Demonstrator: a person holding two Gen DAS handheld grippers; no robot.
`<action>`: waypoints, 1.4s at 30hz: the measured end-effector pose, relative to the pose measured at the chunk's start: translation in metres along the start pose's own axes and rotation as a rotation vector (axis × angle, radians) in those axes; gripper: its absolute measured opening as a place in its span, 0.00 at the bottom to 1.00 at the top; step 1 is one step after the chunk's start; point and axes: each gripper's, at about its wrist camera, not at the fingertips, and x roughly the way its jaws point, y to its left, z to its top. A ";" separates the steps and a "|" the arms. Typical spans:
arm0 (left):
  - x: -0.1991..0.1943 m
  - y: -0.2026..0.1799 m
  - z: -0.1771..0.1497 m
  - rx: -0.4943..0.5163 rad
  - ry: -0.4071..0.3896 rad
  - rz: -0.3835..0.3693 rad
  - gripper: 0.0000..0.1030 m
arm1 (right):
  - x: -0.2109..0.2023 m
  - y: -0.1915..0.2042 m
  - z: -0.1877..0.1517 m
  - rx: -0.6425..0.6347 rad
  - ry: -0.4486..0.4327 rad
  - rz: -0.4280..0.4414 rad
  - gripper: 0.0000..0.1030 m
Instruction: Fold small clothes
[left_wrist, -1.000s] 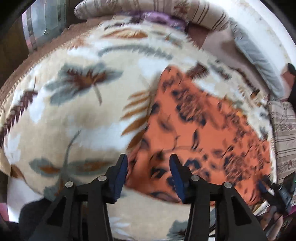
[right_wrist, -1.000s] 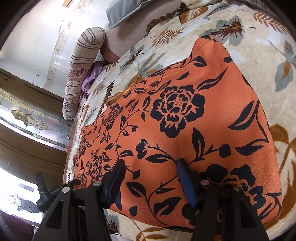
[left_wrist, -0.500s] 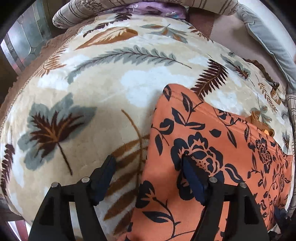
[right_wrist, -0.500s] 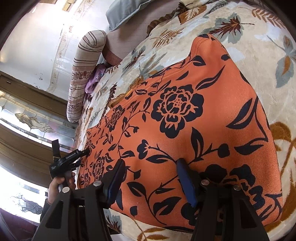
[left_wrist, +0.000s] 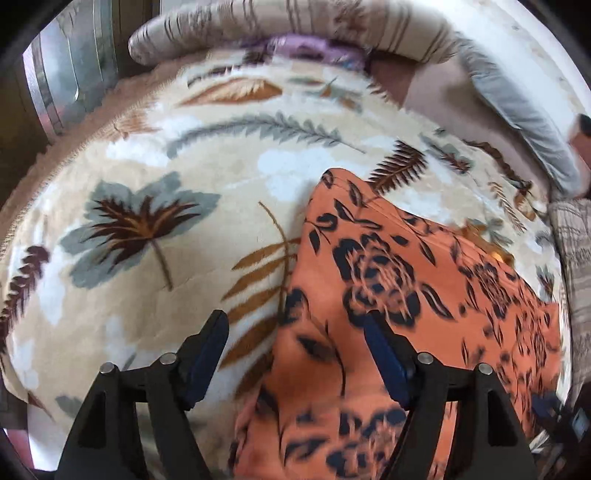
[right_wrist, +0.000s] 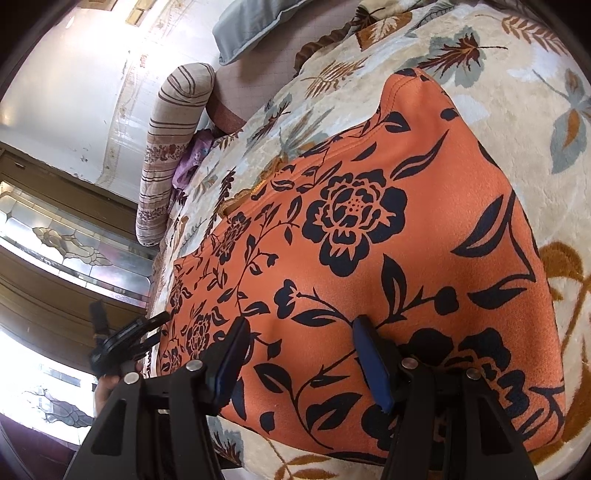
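Now both grippers' jaws stand apart — orange garment (right_wrist: 388, 229) flat, blanket (left_wrist: 155, 177) bare leftward.

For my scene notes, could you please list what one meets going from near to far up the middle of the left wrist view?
Left gripper → orange floral garment → leaf-print blanket → purple cloth → striped bolster.
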 end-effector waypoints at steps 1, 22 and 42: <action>-0.002 0.000 -0.009 0.019 0.006 0.004 0.74 | 0.000 0.000 0.000 0.001 -0.001 0.000 0.60; -0.037 -0.005 -0.078 0.078 -0.066 0.074 0.76 | -0.002 0.000 -0.002 0.010 -0.023 0.002 0.60; -0.020 -0.019 -0.089 0.102 -0.036 0.125 0.76 | -0.004 0.002 -0.004 -0.005 -0.028 -0.004 0.61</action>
